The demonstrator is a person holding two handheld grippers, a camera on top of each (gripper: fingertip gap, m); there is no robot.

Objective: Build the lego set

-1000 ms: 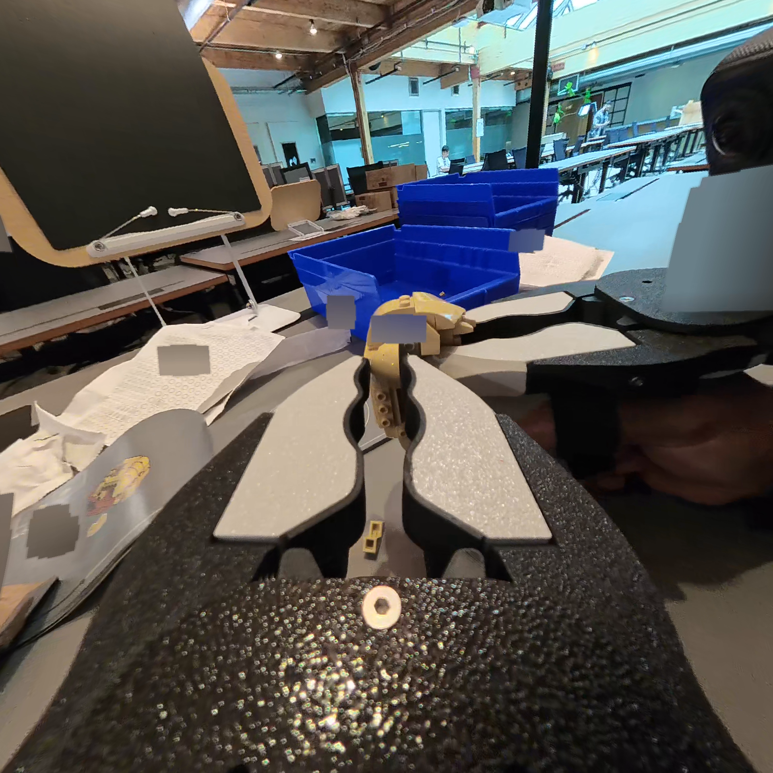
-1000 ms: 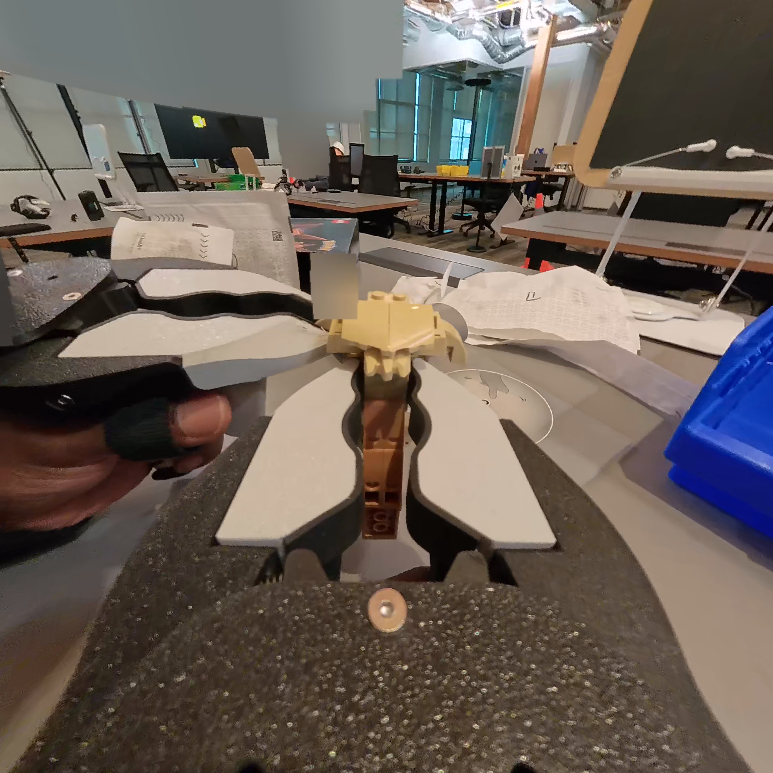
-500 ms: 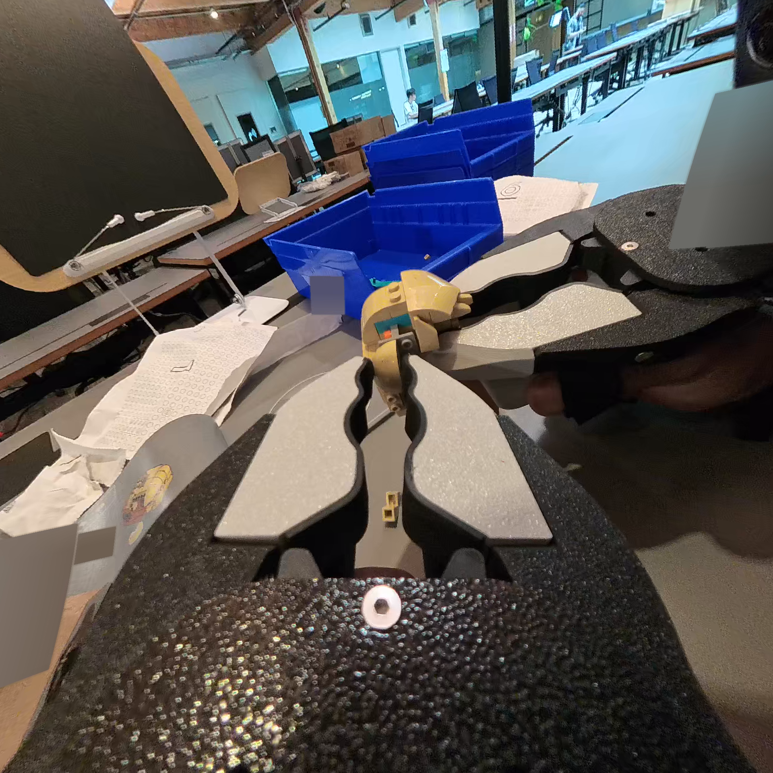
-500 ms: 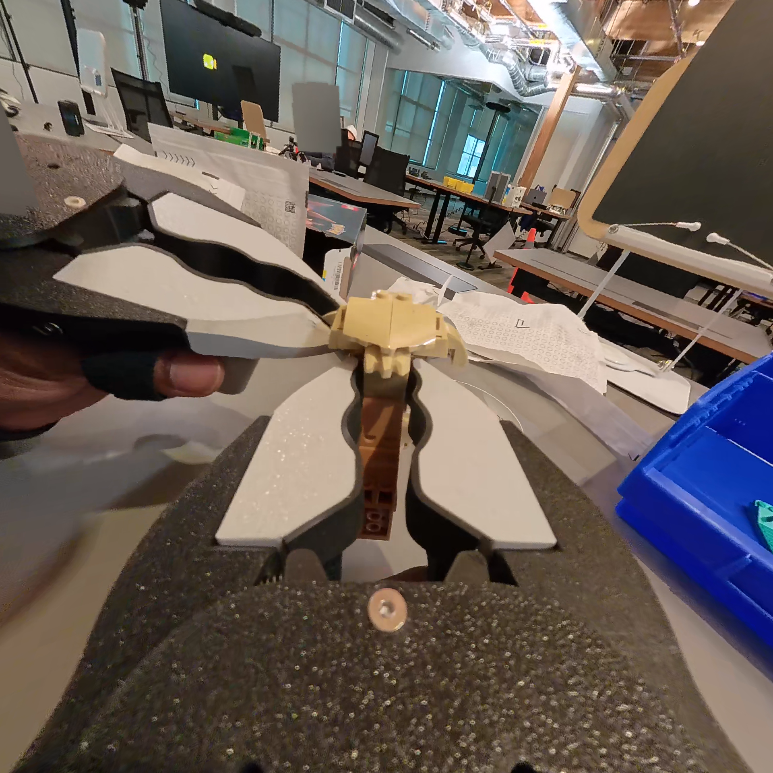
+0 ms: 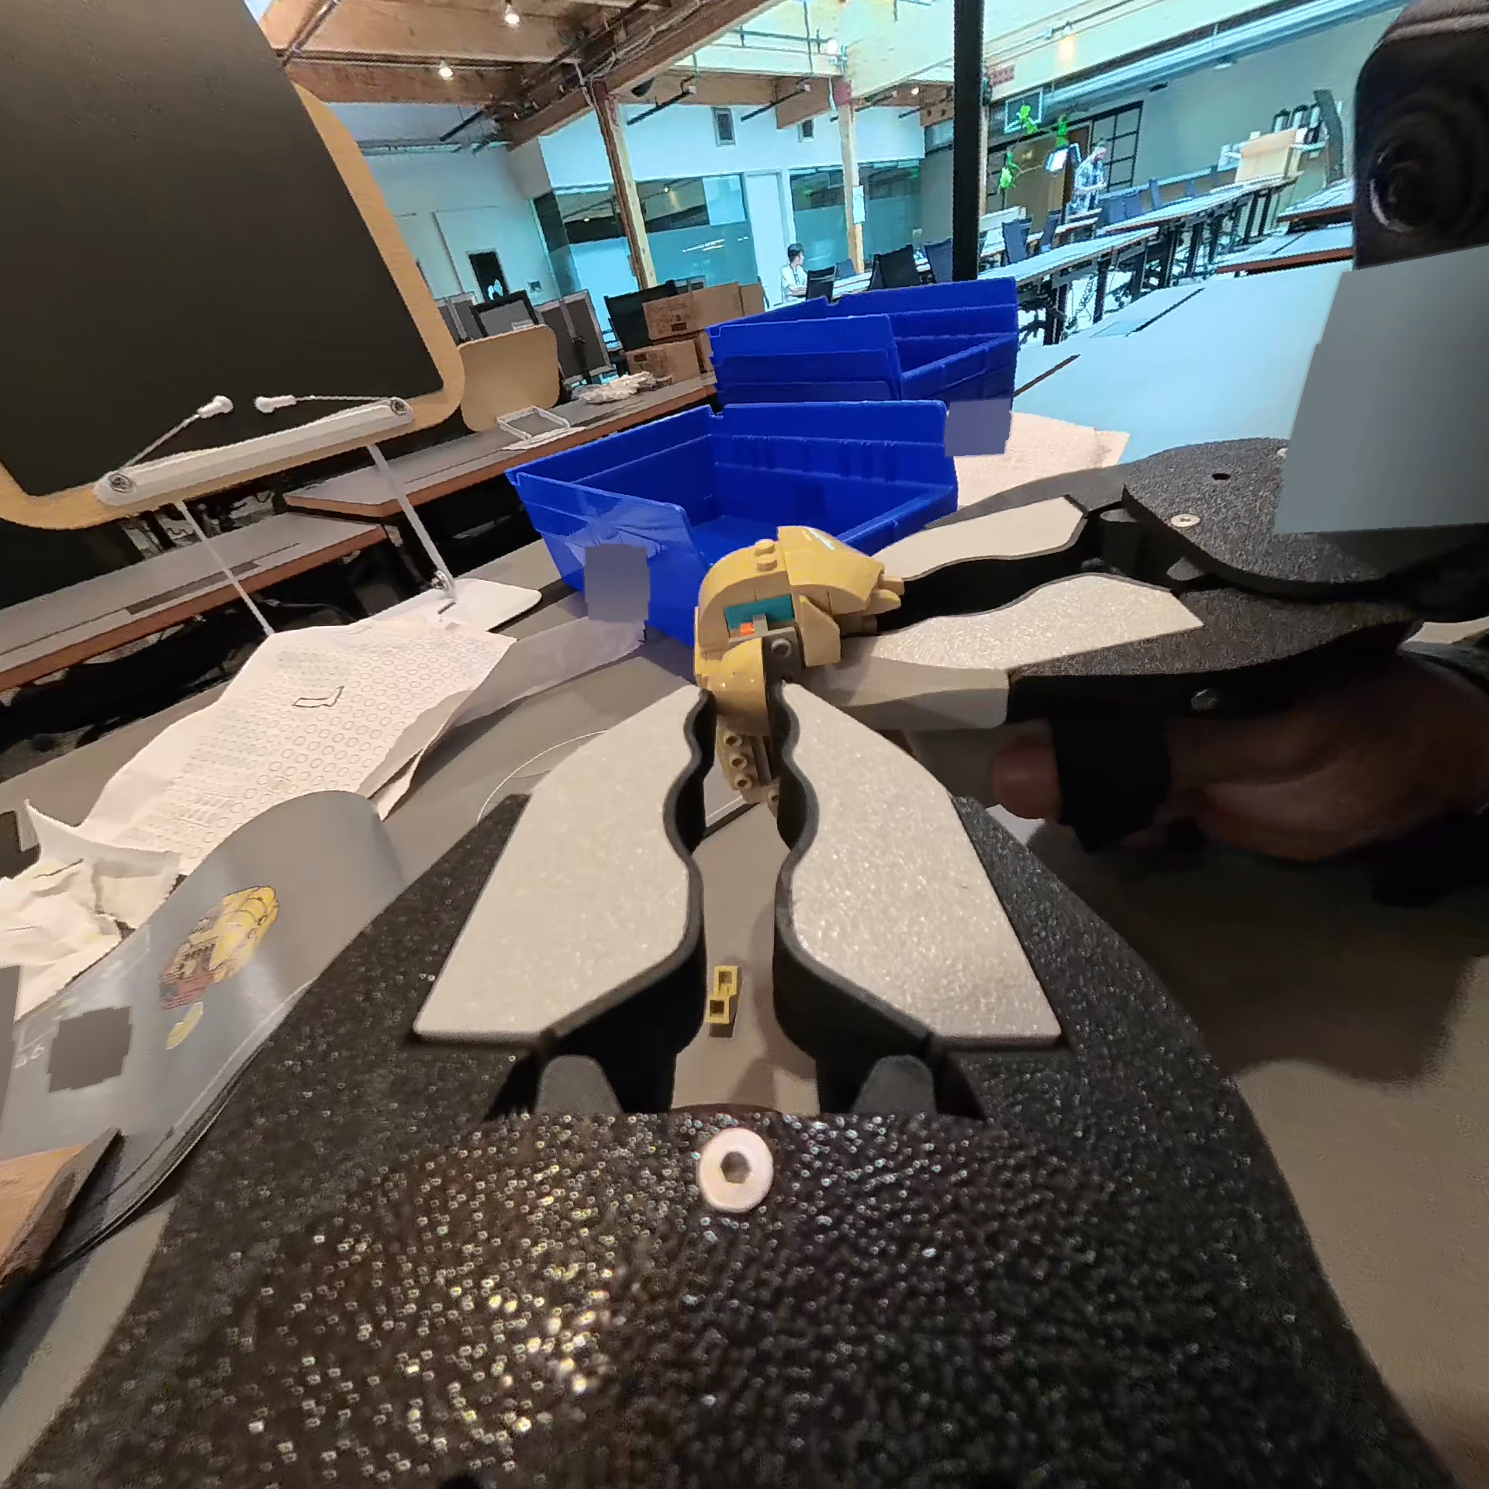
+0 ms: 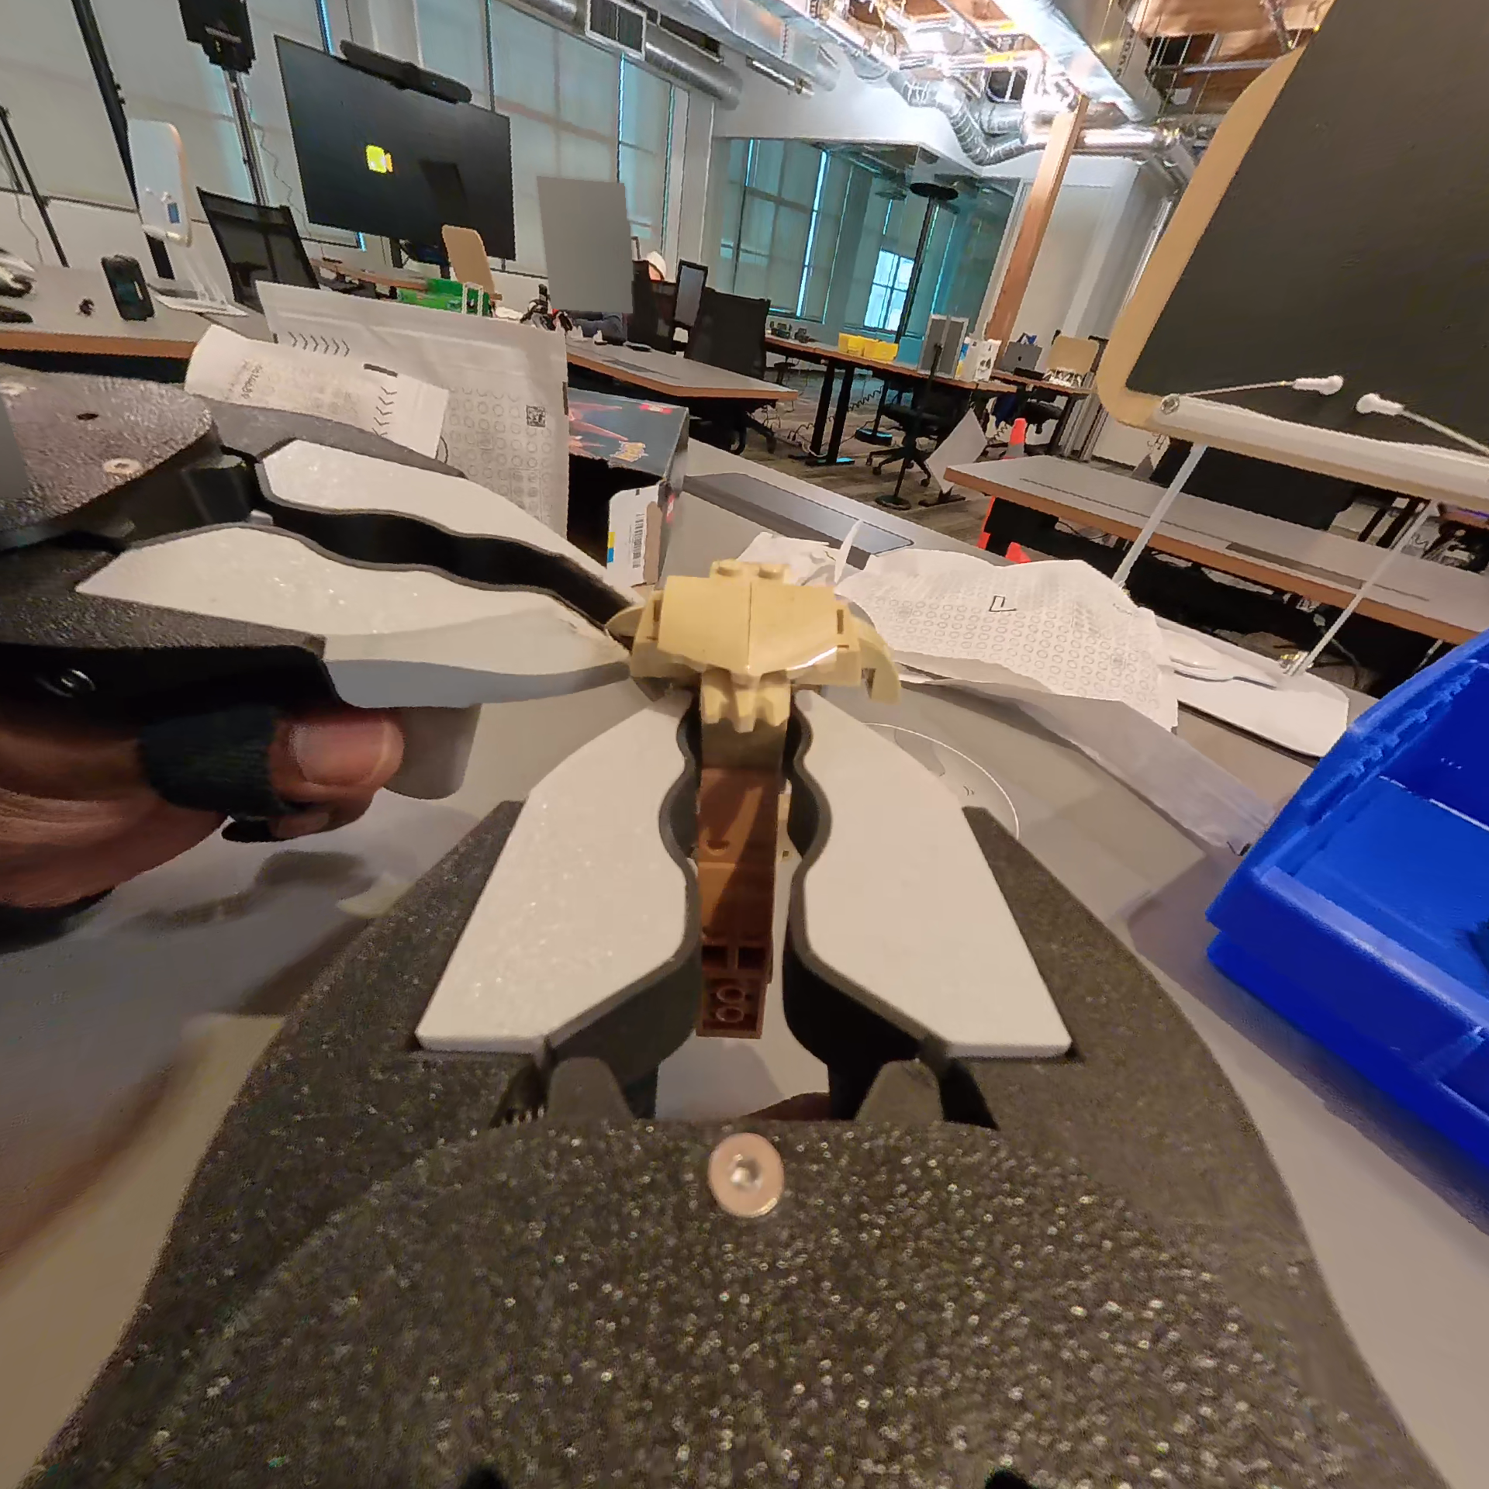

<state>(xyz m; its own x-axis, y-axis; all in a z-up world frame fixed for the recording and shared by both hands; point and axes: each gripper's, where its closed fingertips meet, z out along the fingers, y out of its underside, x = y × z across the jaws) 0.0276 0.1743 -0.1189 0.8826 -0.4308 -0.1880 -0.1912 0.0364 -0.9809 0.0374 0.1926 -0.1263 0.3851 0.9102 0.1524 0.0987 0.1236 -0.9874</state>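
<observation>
A tan brick model (image 5: 798,588) with a teal and orange spot on its side hangs above the grey table, held from both sides. My left gripper (image 5: 737,701) is shut on its curved tan lower part with studs. The right gripper's fingers (image 5: 1047,636) come in from the right and clamp the model's far side. In the right wrist view my right gripper (image 6: 741,709) is shut on the model's (image 6: 749,628) brown and tan stem (image 6: 737,846). The left gripper's fingers (image 6: 403,612) reach it from the left, with a gloved hand below.
A small yellow piece (image 5: 723,999) lies on the table under my left gripper. An open blue bin (image 5: 765,491) stands behind the model and shows at the right wrist view's right edge (image 6: 1370,886). Stacked blue bins (image 5: 886,346) stand farther back. Papers (image 5: 306,725) and a booklet (image 5: 201,967) lie to the left. My two grippers' fingertips are within a few centimetres of each other.
Both grippers tipped and swung together with the model between them, then came back close to where they were. Neither grasp has changed.
</observation>
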